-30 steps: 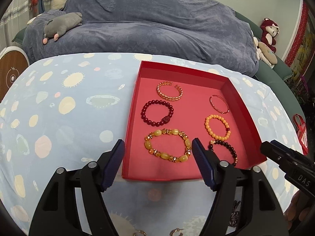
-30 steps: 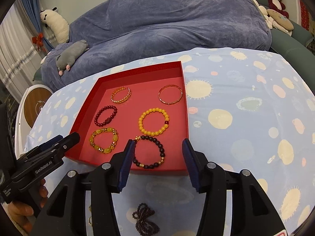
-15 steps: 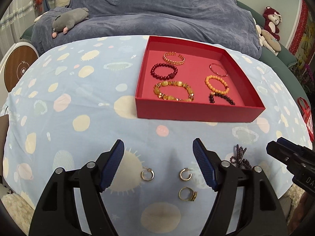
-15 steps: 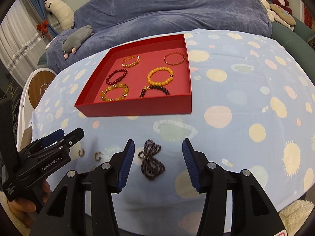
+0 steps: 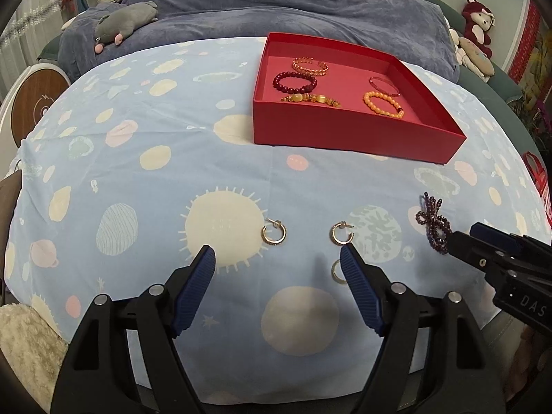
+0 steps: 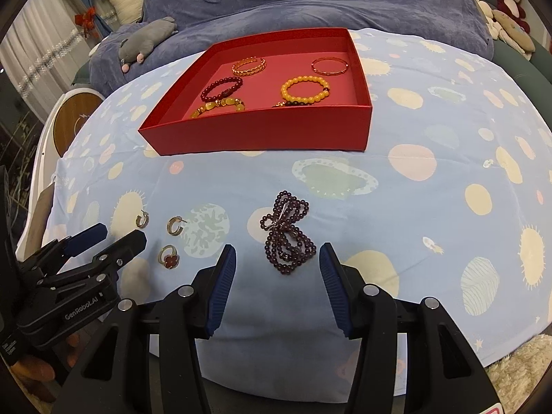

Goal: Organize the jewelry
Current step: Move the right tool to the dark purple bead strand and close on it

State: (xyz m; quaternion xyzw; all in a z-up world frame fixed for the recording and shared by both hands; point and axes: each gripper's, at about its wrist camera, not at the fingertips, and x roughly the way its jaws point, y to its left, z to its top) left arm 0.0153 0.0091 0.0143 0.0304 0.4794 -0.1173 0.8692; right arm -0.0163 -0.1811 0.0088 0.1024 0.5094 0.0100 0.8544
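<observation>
Blue-padded left gripper [image 5: 277, 264] is low over the near table edge, jaws spread wide, holding nothing; it also shows at the left of the right wrist view [image 6: 107, 238]. Right gripper [image 6: 277, 262] is level beside it, jaws likewise wide apart and empty, its tip entering the left wrist view at right [image 5: 464, 238]. Dark purple beaded necklace [image 6: 288, 234], bunched in a knotted heap on the pale blue planet-print tablecloth [image 6: 431, 186], sits just ahead of the right gripper, roughly between its fingertips; no contact visible. Two small gold hoop earrings [image 5: 274, 234] [image 5: 341, 233] lie side by side ahead of the left gripper, apart from each other. Gold ring with a red clover face [image 6: 168, 257] lies nearer, just beside the left gripper's right finger, which partly hides it in the left wrist view. Shallow red cardboard box [image 5: 348, 131] sits farther back on the cloth, well apart from the loose pieces. Inside: gold chain bangle [image 6: 249, 65], dark red bead bracelet [image 6: 221, 89], yellow stone bracelet [image 6: 217, 106], thin rose-gold bangle [image 6: 329, 65], orange bead bracelet [image 6: 304, 90], and a dark bead bracelet [image 6: 293, 104] mostly hidden behind the front wall.
</observation>
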